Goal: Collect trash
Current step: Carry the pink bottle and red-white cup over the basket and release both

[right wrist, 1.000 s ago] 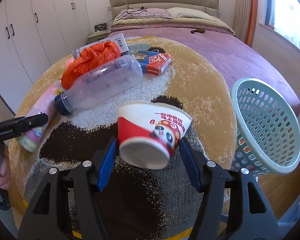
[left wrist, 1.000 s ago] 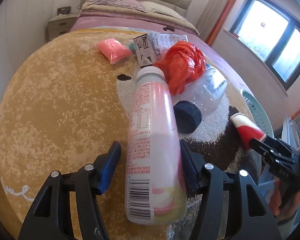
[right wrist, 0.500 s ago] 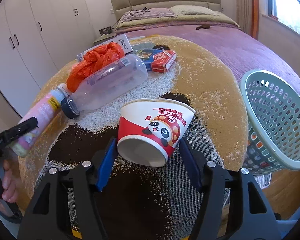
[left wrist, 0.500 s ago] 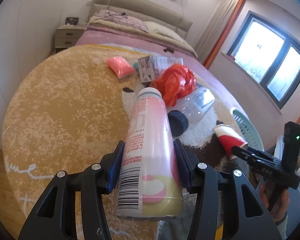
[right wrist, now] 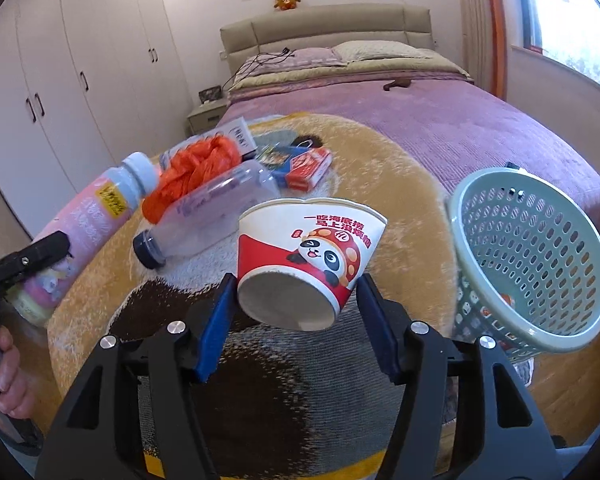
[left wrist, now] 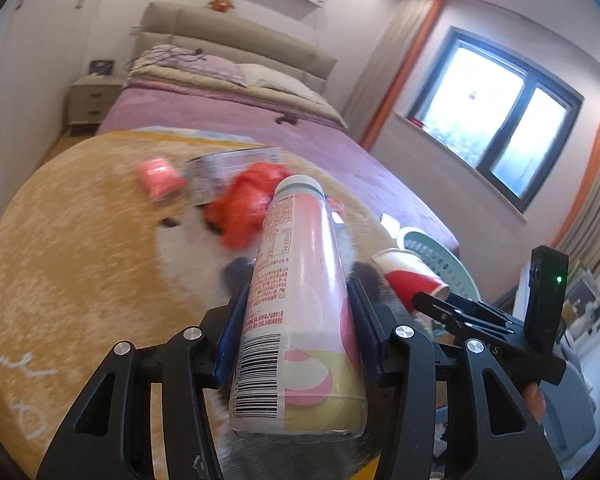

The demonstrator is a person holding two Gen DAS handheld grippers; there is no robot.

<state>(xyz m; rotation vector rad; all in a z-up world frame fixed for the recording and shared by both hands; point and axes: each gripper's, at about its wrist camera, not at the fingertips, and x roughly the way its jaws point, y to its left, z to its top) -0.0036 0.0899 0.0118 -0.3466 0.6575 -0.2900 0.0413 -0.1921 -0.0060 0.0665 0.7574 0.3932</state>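
Note:
My left gripper (left wrist: 296, 312) is shut on a pink drink bottle (left wrist: 300, 292) and holds it above the round rug; the bottle also shows in the right wrist view (right wrist: 88, 220). My right gripper (right wrist: 294, 308) is shut on a red and white paper cup (right wrist: 312, 252) with a panda print, held above the rug. The cup also shows in the left wrist view (left wrist: 410, 278). A pale green perforated basket (right wrist: 556, 308) tilts at the right, with some items inside. On the rug lie a clear plastic bottle (right wrist: 216, 208), an orange plastic bag (right wrist: 196, 172) and a red and blue box (right wrist: 304, 166).
A pink packet (left wrist: 160, 178) and a white carton (left wrist: 228, 168) lie further back on the rug (left wrist: 72, 264). A bed with a purple cover (right wrist: 460, 128) stands behind. White wardrobes (right wrist: 60, 80) line the left wall. Wooden floor surrounds the rug.
My left gripper closed on the pink bottle and lifted it off the rug. My right gripper rose with the cup and moved closer to the basket.

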